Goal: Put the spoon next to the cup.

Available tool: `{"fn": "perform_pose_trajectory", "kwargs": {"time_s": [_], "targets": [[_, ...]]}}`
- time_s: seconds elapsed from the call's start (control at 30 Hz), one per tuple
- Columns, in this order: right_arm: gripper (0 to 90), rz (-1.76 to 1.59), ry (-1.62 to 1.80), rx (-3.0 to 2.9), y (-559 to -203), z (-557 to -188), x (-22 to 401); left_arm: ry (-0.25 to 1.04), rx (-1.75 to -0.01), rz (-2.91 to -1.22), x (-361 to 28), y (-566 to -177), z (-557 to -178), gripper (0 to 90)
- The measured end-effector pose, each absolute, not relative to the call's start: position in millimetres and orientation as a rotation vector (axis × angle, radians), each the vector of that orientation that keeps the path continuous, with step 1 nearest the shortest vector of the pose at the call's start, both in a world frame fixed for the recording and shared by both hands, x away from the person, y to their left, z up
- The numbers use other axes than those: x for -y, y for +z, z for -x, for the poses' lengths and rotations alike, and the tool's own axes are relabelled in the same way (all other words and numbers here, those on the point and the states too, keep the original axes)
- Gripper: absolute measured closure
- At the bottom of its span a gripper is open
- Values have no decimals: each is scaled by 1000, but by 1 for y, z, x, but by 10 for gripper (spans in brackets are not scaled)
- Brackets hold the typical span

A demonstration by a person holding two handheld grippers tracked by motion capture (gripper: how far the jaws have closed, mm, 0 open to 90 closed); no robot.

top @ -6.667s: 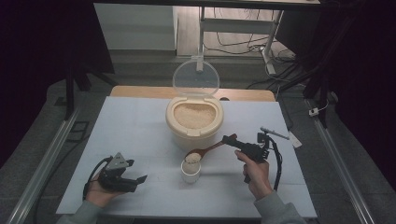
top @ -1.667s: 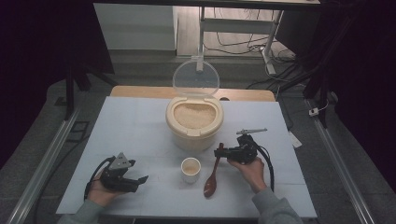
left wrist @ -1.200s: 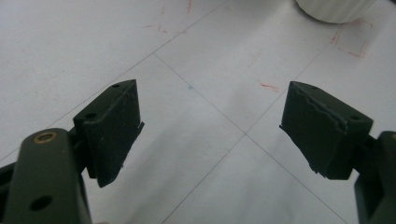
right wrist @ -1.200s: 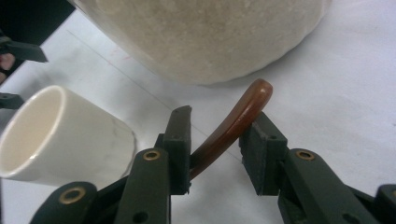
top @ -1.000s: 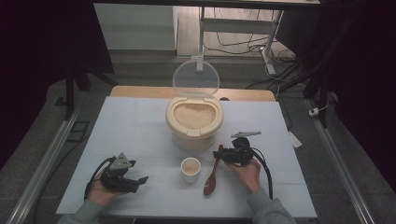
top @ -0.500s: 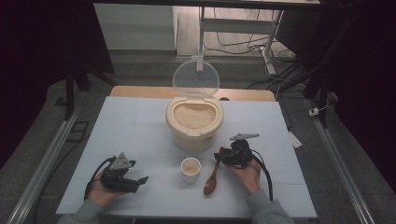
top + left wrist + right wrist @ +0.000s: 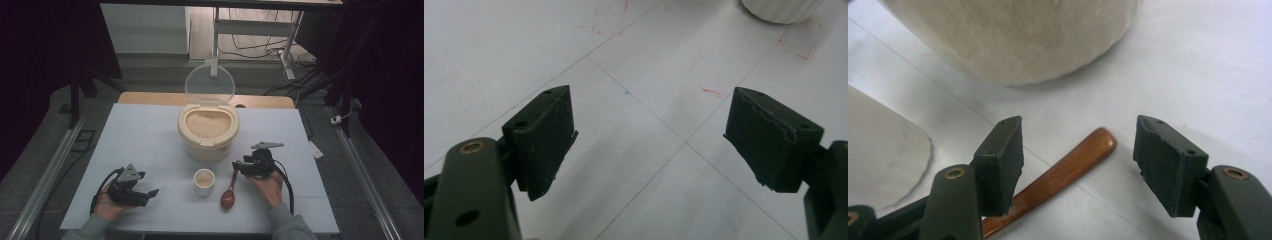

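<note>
A dim room is surrounding the pale table, where everything is sitting. The cream rice container is standing at the middle with its clear lid tipped up. The left gripper is resting with jaws spread wide over bare tabletop. The right gripper has just been opening, its jaws standing clear either side of the wooden spoon, which is lying flat beside the small cup
</note>
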State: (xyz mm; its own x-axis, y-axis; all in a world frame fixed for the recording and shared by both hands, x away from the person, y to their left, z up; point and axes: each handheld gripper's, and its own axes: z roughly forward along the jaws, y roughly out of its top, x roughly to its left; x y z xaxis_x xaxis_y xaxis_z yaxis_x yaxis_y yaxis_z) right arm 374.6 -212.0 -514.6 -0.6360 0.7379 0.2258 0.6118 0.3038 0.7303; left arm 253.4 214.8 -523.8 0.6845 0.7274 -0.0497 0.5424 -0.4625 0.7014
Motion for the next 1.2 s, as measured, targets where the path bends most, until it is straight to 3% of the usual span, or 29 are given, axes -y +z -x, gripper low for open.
{"fn": "perform_pose_trajectory", "kwargs": {"time_s": [1.2], "targets": [[384,-1006,1366,-2361,-489,-309,309,340,-977,-2167,-216,-523,-253,193]]}}
